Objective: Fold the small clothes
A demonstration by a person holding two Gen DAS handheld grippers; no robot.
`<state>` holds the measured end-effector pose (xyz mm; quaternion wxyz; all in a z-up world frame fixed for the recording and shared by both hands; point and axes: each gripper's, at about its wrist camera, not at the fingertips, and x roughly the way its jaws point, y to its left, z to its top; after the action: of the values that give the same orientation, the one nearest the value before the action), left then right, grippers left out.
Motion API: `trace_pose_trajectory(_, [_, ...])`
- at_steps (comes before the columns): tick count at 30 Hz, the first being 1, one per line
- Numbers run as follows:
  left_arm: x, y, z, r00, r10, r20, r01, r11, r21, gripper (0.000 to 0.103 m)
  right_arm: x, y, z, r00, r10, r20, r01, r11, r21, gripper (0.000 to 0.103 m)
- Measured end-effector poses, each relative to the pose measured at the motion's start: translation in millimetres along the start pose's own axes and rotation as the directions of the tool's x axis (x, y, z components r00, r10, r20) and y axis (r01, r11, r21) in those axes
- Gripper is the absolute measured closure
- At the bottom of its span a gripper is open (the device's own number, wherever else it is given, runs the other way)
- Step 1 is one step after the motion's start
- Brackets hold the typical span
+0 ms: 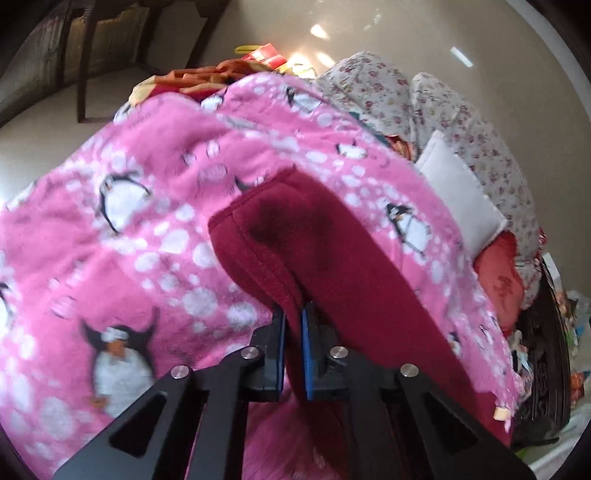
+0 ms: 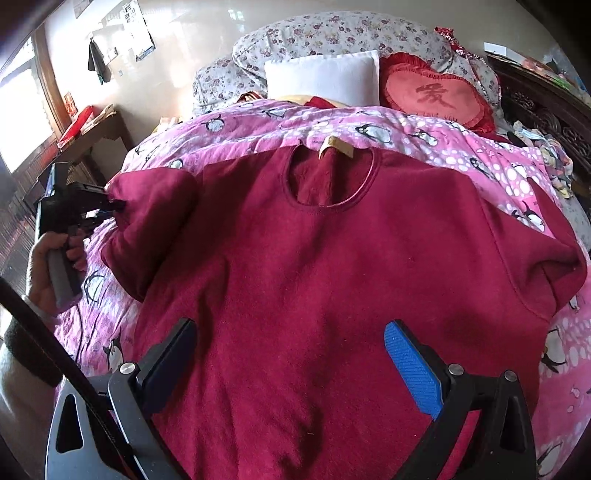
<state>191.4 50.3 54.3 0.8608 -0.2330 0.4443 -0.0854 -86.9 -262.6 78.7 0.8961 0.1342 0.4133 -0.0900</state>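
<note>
- Nearest the right wrist camera: right gripper (image 2: 290, 369), jaws spread wide apart, nothing between them, hovering over the lower body of the maroon sweater (image 2: 314, 277).
- Blue ribbed pad (image 2: 413, 369) facing inward on the right finger; left finger dark, seen edge-on, over the garment's left side.
- Pointing steeply down and forward toward the neckline (image 2: 332, 181) at the far end.
- Maroon sweater spread front-up on the pink penguin blanket (image 2: 406, 133), collar far, hem near, a tan label (image 2: 335, 146) at the back of the neck opening.
- Right sleeve folded in a bunch at the right edge; left sleeve (image 2: 147, 221) pulled out to the left.
- Left gripper (image 2: 110, 205) at the far left, jaws clamped on the cuff of that sleeve, held by a bare hand (image 2: 51, 269) wrapped around the grey handle, knuckles outward, wrist low near the blanket.
- From the left wrist camera: left gripper (image 1: 293, 354) with both blue-edged pads pressed together on a fold of maroon fabric (image 1: 295, 240), cuff end sticking out beyond the fingertips, tilted up and to the left.
- Gripper rolled, so the bed appears slanted; aimed downward across the pink penguin blanket (image 1: 129, 221).
- Further off: white pillow (image 2: 325, 77), red heart cushion (image 2: 436, 96), floral duvet (image 2: 332, 33) piled along the far side.
- Dark carved headboard (image 2: 546, 110) at the far right.
</note>
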Motion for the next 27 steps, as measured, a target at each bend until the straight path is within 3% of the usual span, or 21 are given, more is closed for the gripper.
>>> trace_pose_trajectory(4, [-59,-7,16,0.994,0.033,0.101,-0.042,0.996,0.079,0.096,-12,-8,0,1.000,0.008,0.019,-0.008,1.000,0.018,0.000])
trace_pose_trajectory(9, [-143,-31,28,0.973,0.009,0.230,-0.049,0.985,0.166,0.096,-20,-21,-2,0.999,0.013,0.029,-0.014,0.999,0.052,0.000])
trace_pose_trajectory(13, [-178,-84,3,0.967,-0.066,0.247,-0.009,0.956,0.292,0.096,-28,-36,-3,0.999,0.013,0.042,-0.016,0.996,0.084,0.000])
trace_pose_trajectory(15, [-188,-121,-27,0.964,-0.129,0.232,0.031,0.922,0.385,0.096,-35,-45,-3,0.998,-0.004,0.056,0.000,0.997,0.083,0.000])
trace_pose_trajectory(19, [-184,-185,-104,0.956,-0.273,0.106,0.177,0.827,0.534,0.096,-57,-82,-4,0.994,-0.070,0.085,0.058,0.989,0.133,0.000])
trace_pose_trajectory(21, [-159,-213,-151,0.950,-0.309,-0.033,0.271,0.771,0.577,0.096,-65,-104,-7,0.990,-0.113,0.088,0.097,0.981,0.170,0.000])
trace_pose_trajectory(23, [-124,-239,-200,0.939,-0.300,-0.168,0.339,0.722,0.603,0.096,-69,-126,-10,0.986,-0.140,0.086,0.120,0.971,0.208,0.000])
trace_pose_trajectory(25, [-95,-253,-233,0.928,-0.289,-0.237,0.374,0.709,0.599,0.096,-72,-149,-15,0.984,-0.165,0.072,0.141,0.956,0.256,0.000])
trace_pose_trajectory(27, [-64,-267,-266,0.914,-0.268,-0.306,0.404,0.677,0.614,0.096,-73,-167,-17,0.981,-0.183,0.063,0.157,0.944,0.291,0.000])
